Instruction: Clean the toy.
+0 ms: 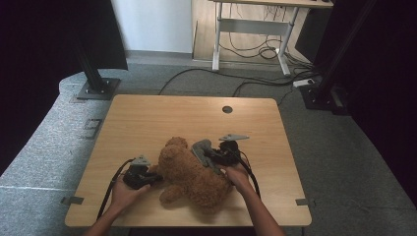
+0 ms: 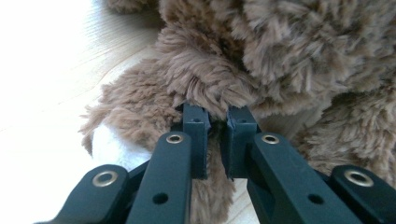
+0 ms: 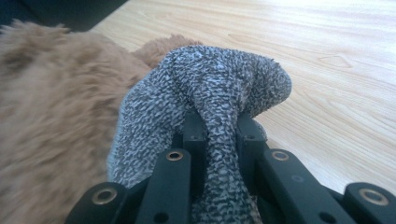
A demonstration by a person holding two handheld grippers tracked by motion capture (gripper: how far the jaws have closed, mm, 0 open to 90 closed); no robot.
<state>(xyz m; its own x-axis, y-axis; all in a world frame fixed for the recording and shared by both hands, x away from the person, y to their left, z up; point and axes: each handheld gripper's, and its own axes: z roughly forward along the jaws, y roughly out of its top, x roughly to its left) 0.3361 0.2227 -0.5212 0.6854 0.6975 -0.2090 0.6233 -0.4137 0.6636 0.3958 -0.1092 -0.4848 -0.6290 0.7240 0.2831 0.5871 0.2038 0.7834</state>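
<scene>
Left gripper (image 2: 216,122) clamps the teddy's (image 1: 189,172) fur near the desk's (image 1: 147,118) front edge; right gripper (image 3: 219,128), pinching the grey sock (image 3: 210,98), should pull it on evenly.

From my left gripper (image 2: 217,119) view, the fur of the brown plush bear (image 2: 280,60) swallows the fingertips and its body runs off the frame. In the right gripper (image 3: 219,130) view, the grey knitted sock (image 3: 219,84) covers the pads; the nearby plush is blurred.
</scene>
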